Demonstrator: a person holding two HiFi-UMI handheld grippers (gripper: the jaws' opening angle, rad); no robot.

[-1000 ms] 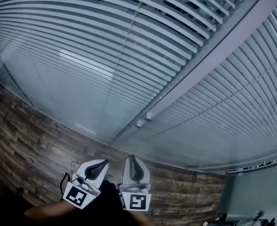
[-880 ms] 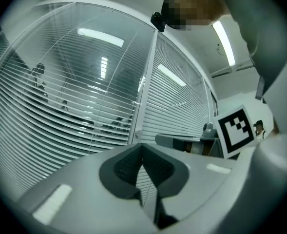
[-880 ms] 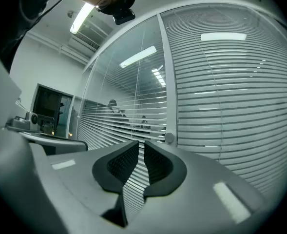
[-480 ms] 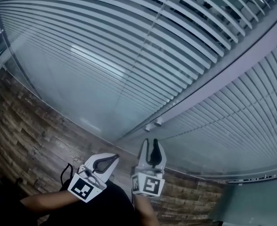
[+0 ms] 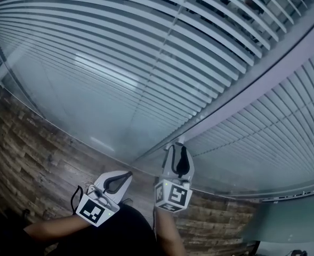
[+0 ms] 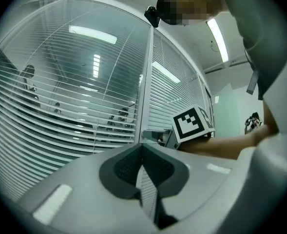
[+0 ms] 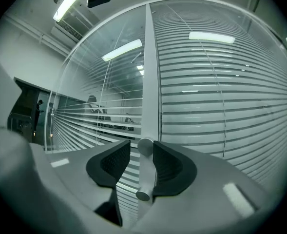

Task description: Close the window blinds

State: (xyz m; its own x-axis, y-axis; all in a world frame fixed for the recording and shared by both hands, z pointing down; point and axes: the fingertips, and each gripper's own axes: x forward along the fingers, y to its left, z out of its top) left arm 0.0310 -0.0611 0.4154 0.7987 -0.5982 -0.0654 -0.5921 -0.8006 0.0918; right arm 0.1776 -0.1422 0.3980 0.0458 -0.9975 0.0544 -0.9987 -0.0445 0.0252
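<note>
Slatted blinds (image 5: 146, 52) hang behind the glass on both sides of a grey upright frame (image 5: 252, 84); the left pane's slats (image 7: 99, 116) stand apart, and the right pane's (image 7: 221, 101) lie nearly flat. A small grey cylindrical knob (image 7: 143, 174) sticks out from the frame's foot. My right gripper (image 5: 179, 149) (image 7: 141, 143) has just been opening its jaws and stands open around the knob, which lies against the right pad with a gap on the left. My left gripper (image 5: 128, 175) (image 6: 142, 146) hangs lower left, tips together, holding nothing.
A wood-plank floor (image 5: 39, 148) runs along the foot of the glass. The right gripper's marker cube (image 6: 192, 123) shows in the left gripper view, close to the frame. Ceiling lights (image 6: 92, 34) reflect in the glass.
The right gripper has moved up to the knob at the frame's foot, and its jaws have gone from shut to open around it. The left gripper has shifted slightly.
</note>
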